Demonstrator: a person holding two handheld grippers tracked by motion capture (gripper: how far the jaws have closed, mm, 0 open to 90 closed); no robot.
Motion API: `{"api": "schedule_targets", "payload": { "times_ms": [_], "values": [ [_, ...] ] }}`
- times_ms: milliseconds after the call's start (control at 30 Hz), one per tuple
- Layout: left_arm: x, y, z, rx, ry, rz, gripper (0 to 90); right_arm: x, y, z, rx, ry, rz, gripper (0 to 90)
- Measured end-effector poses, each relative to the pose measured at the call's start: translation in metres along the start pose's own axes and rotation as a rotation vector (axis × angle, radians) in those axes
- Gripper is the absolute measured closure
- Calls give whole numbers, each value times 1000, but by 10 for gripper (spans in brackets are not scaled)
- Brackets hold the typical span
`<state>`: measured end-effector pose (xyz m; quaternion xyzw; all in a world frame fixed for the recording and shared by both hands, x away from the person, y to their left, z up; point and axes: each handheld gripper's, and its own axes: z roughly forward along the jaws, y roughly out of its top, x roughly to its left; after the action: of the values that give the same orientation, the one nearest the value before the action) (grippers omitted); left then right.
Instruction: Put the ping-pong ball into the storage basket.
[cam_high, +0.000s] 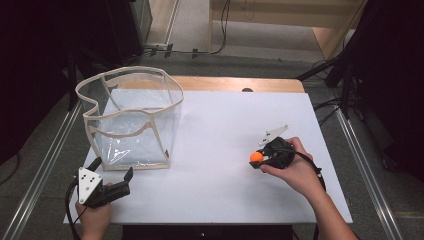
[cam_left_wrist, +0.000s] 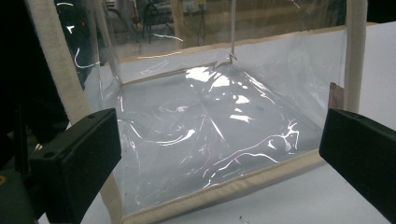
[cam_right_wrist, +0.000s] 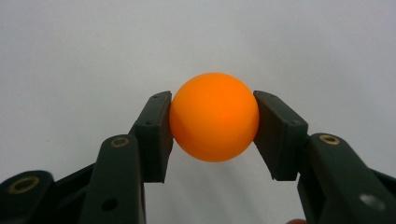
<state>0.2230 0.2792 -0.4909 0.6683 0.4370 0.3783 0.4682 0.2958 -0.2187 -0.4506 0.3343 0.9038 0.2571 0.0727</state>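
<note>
At the left of the high view we see the left gripper (cam_high: 114, 172) held low near the front edge of the white table top (cam_high: 220, 190), its jaws standing wide apart with nothing between them. Just beyond it stands the clear plastic bag with cream fabric edging (cam_high: 132, 117), upright and open at the top; in the left gripper view its transparent wall (cam_left_wrist: 201, 130) is directly before the jaws. Further right, well apart from the bag, the right gripper (cam_high: 258, 159) is closed tightly on the small orange ball (cam_high: 256, 156). In the right gripper view both pads press on the ball (cam_right_wrist: 214, 122) from either side.
</note>
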Motion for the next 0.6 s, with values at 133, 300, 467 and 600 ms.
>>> {"api": "schedule_targets", "payload": {
  "times_ms": [133,300,467,600],
  "values": [
    [0,0,0,0,0,1,0,1,7,0,-6,4,-6,481],
    [0,0,0,0,0,1,0,4,14,2,-8,13,-19,481],
    [0,0,0,1,-1,2,0,6,18,6,-3,17,-32,481],
    [0,0,0,1,-1,2,0,9,23,9,-4,24,-37,481]
  ]
}}
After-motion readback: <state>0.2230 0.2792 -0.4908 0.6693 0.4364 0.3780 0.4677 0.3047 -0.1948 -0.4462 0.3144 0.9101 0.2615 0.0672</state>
